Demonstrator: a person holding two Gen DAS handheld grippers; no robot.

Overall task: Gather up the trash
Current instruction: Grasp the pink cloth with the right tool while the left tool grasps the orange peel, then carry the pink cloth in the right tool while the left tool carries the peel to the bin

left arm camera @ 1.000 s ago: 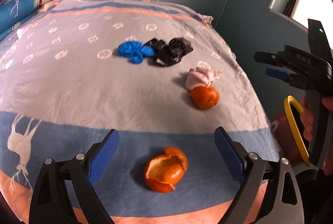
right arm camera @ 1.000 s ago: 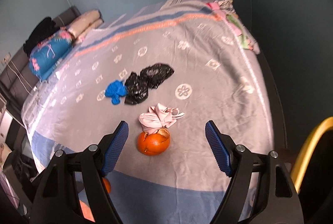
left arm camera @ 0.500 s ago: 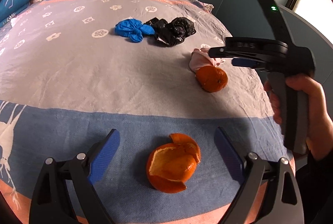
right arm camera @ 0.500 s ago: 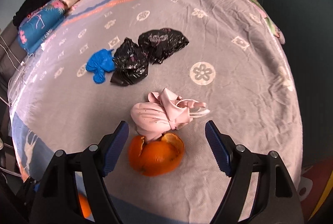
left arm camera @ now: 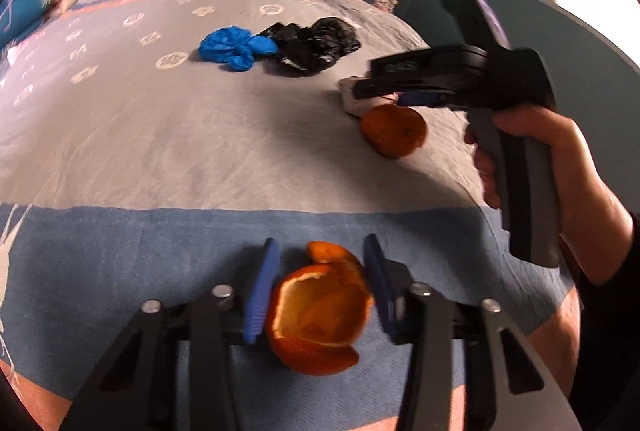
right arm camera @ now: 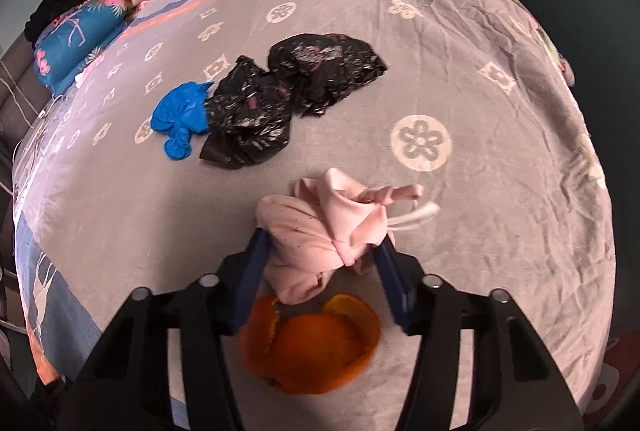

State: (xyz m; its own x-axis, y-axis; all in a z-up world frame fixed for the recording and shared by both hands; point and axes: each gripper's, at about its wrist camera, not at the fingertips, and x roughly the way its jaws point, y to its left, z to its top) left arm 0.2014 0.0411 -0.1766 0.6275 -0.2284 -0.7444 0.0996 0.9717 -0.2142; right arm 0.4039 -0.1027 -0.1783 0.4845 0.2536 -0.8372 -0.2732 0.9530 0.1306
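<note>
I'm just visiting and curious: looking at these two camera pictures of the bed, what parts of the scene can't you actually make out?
- Pink bundle, left view: mostly hidden behind the right claw.
- Second orange peel, right view: its far edge lies under the pink bundle, its sides behind the claw's fingers.
- Whether either claw actually presses what lies between its fingers: blurred in both views.
- Where the trash goes: no bin in view.

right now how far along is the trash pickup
Nothing looks collected yet. In hand: the left gripper has closed its jaws on the torn orange peel cup, and the right gripper on the crumpled pink bag. Left on the bed: the second orange peel, blue glove and black plastic bags.
</note>
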